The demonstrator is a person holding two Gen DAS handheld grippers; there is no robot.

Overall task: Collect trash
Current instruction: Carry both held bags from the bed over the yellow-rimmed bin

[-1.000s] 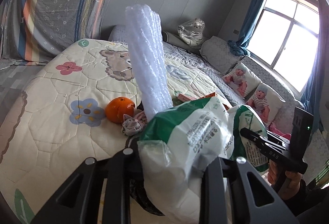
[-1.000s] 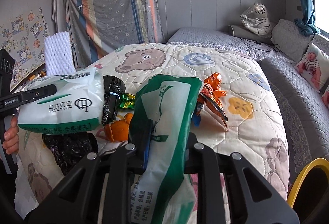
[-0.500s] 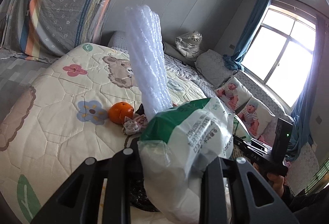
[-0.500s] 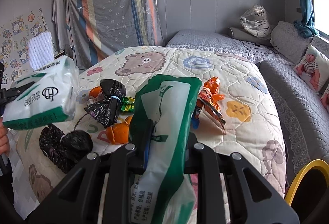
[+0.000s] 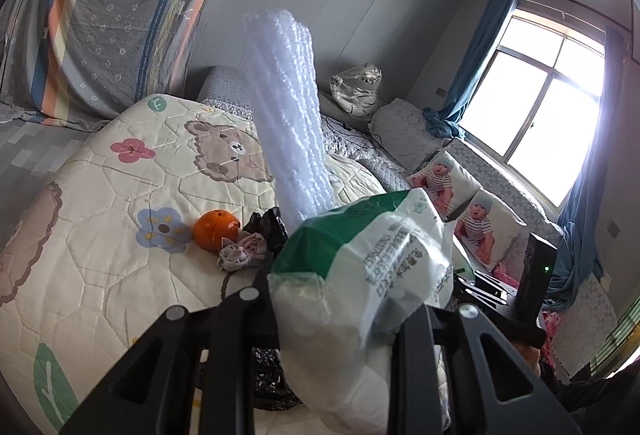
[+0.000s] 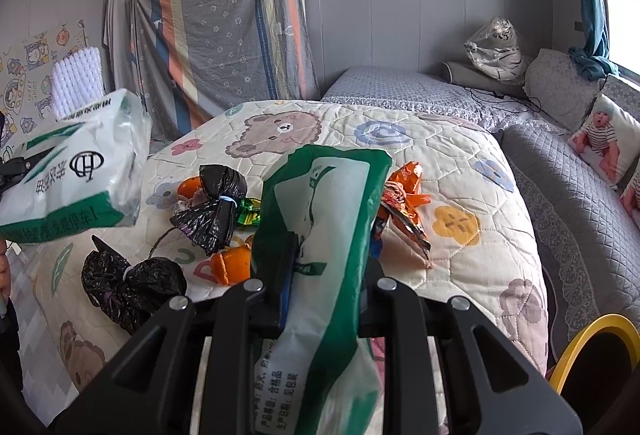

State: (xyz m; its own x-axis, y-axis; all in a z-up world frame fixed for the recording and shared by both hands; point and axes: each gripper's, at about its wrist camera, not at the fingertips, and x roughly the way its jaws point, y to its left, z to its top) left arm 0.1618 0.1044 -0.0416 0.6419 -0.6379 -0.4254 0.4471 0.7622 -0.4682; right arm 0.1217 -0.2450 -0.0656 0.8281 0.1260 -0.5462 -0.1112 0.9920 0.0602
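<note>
My left gripper (image 5: pixel 332 319) is shut on one side of a green and white plastic bag (image 5: pixel 368 267), held above the quilted bed (image 5: pixel 100 235). A white foam net sleeve (image 5: pixel 288 123) stands up out of the bag. My right gripper (image 6: pixel 320 299) is shut on another green and white fold of the bag (image 6: pixel 320 219). Seen from the right wrist, the left-held part (image 6: pixel 76 179) hangs at far left. On the bed lie two knotted black bags (image 6: pixel 216 211) (image 6: pixel 128 283), orange peel (image 6: pixel 232 263), an orange snack wrapper (image 6: pixel 404 203) and an orange (image 5: pixel 216 235).
A crumpled tissue (image 5: pixel 240 255) lies beside the orange. A yellow-rimmed container (image 6: pixel 592 347) shows at the lower right of the right wrist view. A grey quilted bench (image 6: pixel 580 203) with baby-print pillows runs along the window side. A striped cloth (image 6: pixel 224 27) hangs behind the bed.
My left gripper has lifted and swung left with its side of the bag, uncovering the black bags on the bed. The right gripper has stayed put.
</note>
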